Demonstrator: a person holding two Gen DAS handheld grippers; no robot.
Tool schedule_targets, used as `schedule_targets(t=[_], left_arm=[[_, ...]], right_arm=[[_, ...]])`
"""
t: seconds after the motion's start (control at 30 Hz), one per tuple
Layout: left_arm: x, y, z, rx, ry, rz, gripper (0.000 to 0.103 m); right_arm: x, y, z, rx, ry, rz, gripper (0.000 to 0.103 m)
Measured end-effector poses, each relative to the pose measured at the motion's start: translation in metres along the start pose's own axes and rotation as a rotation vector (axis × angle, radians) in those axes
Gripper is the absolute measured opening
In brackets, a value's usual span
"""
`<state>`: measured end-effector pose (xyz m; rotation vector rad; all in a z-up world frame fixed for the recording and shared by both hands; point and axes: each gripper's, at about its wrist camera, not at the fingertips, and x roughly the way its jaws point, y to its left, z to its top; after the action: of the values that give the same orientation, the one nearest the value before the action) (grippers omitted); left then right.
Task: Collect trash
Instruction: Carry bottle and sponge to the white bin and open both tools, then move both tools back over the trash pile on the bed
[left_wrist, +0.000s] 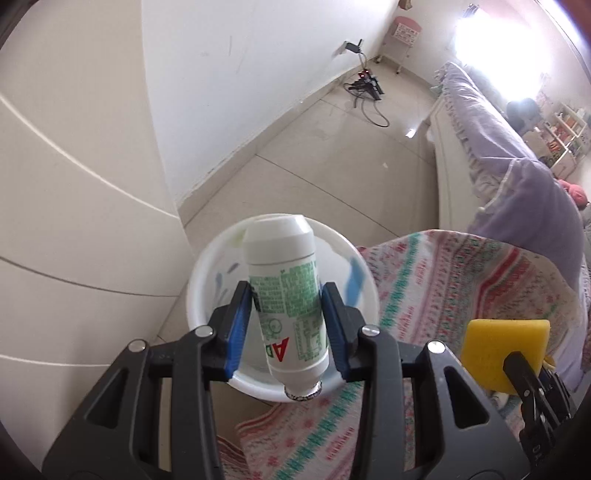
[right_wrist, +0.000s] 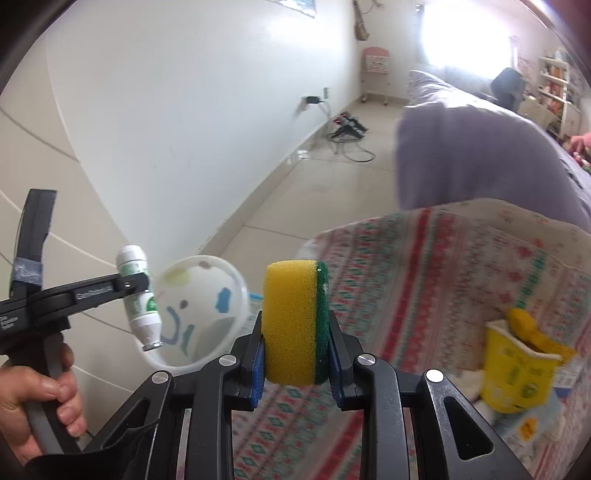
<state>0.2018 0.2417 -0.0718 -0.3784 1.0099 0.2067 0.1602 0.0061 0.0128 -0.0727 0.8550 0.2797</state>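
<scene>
My left gripper (left_wrist: 286, 314) is shut on a small white bottle (left_wrist: 286, 295) with a green label, held neck down over a white bin (left_wrist: 201, 288) beside the table. The bottle (right_wrist: 138, 295) and the bin (right_wrist: 218, 280) also show at the left in the right wrist view. My right gripper (right_wrist: 295, 332) is shut on a yellow sponge (right_wrist: 290, 321) with a green scouring side, held above the patterned tablecloth (right_wrist: 424, 266). The sponge (left_wrist: 504, 350) shows at the lower right of the left wrist view.
A crumpled yellow carton (right_wrist: 517, 365) lies on the tablecloth at the right. A purple-covered bed (left_wrist: 517, 177) stands behind the table. A white wall (left_wrist: 240, 92) and a cabinet (left_wrist: 74, 184) are on the left. Cables and a power strip (left_wrist: 365, 83) lie on the tiled floor.
</scene>
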Motion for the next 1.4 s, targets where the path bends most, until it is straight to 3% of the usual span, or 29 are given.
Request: schedule_targets(t=[0.33, 0.6, 0.67, 0.77, 0.9, 0.93, 1.0, 1.03, 1.23, 1.4], left_arm=[[0.029, 0.021, 0.007, -0.037, 0.057, 0.032, 0.041], [0.041, 0.027, 0.008, -0.080, 0.093, 0.025, 0.041], [0.040, 0.027, 0.009, -0.084, 0.092, 0.023, 0.045], [0.039, 0.028, 0.010, -0.097, 0.101, 0.037, 0.060], [0.028, 0.032, 0.013, -0.132, 0.079, 0.018, 0.060], [0.023, 0.032, 0.014, -0.134, 0.067, 0.021, 0.060], [0.016, 0.030, 0.014, -0.138, 0.050, 0.021, 0.062], [0.014, 0.029, 0.014, -0.139, 0.046, 0.019, 0.062], [-0.006, 0.015, 0.012, -0.092, 0.005, 0.014, 0.062], [-0.024, -0.012, 0.003, -0.027, -0.017, -0.026, 0.063]], right_arm=[[0.061, 0.064, 0.010, -0.056, 0.056, 0.133, 0.028], [0.101, 0.087, 0.002, -0.074, 0.108, 0.169, 0.028], [0.105, 0.090, 0.000, -0.072, 0.114, 0.170, 0.029], [0.115, 0.093, -0.004, -0.074, 0.130, 0.172, 0.030], [0.127, 0.098, -0.004, -0.091, 0.149, 0.174, 0.034], [0.127, 0.098, -0.004, -0.096, 0.150, 0.166, 0.037], [0.128, 0.095, -0.002, -0.095, 0.138, 0.155, 0.064], [0.124, 0.092, -0.002, -0.089, 0.126, 0.150, 0.066], [0.090, 0.075, 0.004, -0.082, 0.084, 0.113, 0.067], [0.048, 0.037, 0.009, -0.017, 0.039, 0.071, 0.067]])
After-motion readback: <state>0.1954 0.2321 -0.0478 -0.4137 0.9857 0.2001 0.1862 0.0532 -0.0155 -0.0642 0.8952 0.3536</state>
